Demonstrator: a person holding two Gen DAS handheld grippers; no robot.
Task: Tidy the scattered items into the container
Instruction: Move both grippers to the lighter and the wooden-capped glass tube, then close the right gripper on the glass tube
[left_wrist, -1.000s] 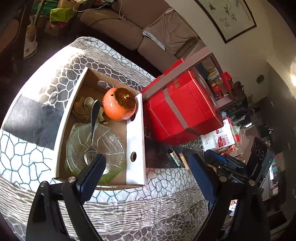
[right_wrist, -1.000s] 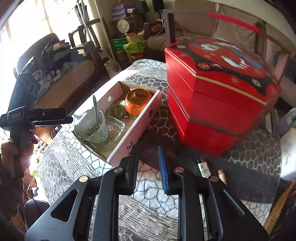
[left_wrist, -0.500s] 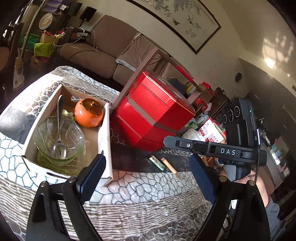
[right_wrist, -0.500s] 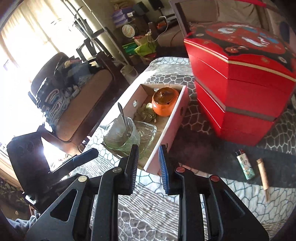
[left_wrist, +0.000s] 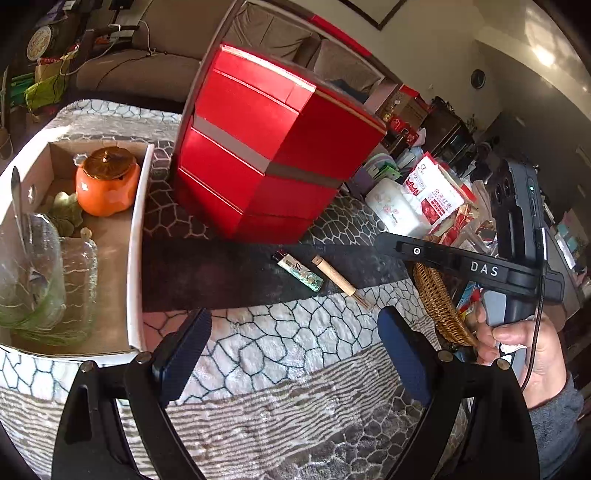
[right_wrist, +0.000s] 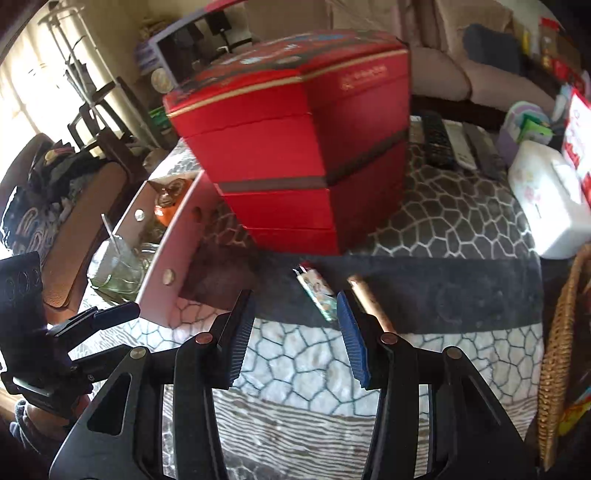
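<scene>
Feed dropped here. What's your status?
Both grippers empty: left wide open, right just opened, nearing lighter. Lighter and stick lie outside the box. Nothing in the way.

I count two grippers, my left gripper (left_wrist: 291, 345) and my right gripper (right_wrist: 295, 328). One cardboard box (left_wrist: 138, 236) with one orange jar (left_wrist: 105, 184), one spoon (left_wrist: 18, 206), two glass pieces (left_wrist: 48, 280), one leaf dish (left_wrist: 66, 212). One red tiered box (left_wrist: 269, 155). One lighter (left_wrist: 300, 270), one wooden stick (left_wrist: 340, 280). Three remotes (right_wrist: 456, 146). One wicker basket (left_wrist: 439, 306).
</scene>
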